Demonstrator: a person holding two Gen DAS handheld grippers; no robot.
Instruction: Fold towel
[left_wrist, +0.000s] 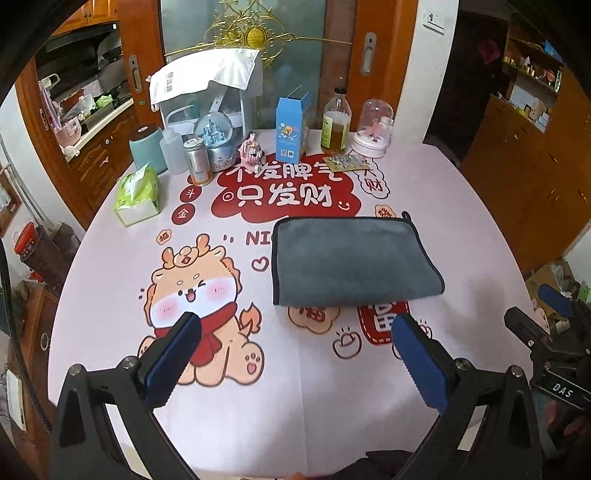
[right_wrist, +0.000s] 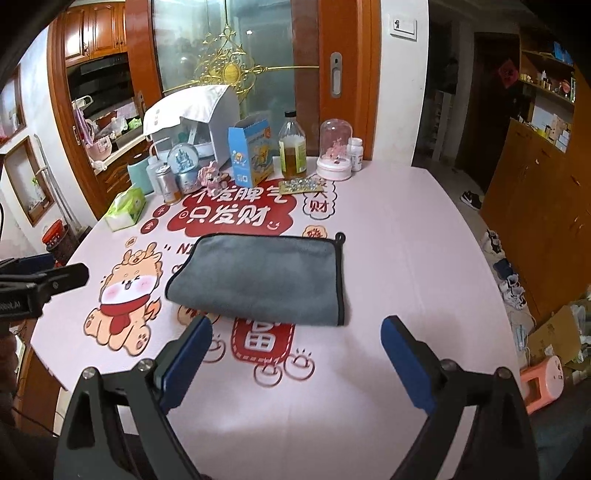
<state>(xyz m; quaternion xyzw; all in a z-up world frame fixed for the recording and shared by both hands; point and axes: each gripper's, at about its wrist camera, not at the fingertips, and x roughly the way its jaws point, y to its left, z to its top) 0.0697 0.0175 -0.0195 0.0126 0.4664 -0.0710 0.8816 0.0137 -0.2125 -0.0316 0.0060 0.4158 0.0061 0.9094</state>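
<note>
A grey towel (left_wrist: 351, 260) with black trim lies folded in half on the pink printed tablecloth (left_wrist: 258, 406), its hanging loop at the far right corner. It also shows in the right wrist view (right_wrist: 264, 277). My left gripper (left_wrist: 295, 332) is open and empty, above the table short of the towel's near edge. My right gripper (right_wrist: 297, 332) is open and empty, just short of the towel's near edge. The right gripper's body shows at the right edge of the left wrist view (left_wrist: 546, 332).
Along the table's far edge stand a tissue pack (left_wrist: 137, 194), a teal canister (left_wrist: 146, 146), a metal can (left_wrist: 197, 160), a snow globe (left_wrist: 218, 138), a blue carton (left_wrist: 291, 129), an oil bottle (left_wrist: 336, 123) and a glass dome (left_wrist: 373, 127). The table edge drops off on the right.
</note>
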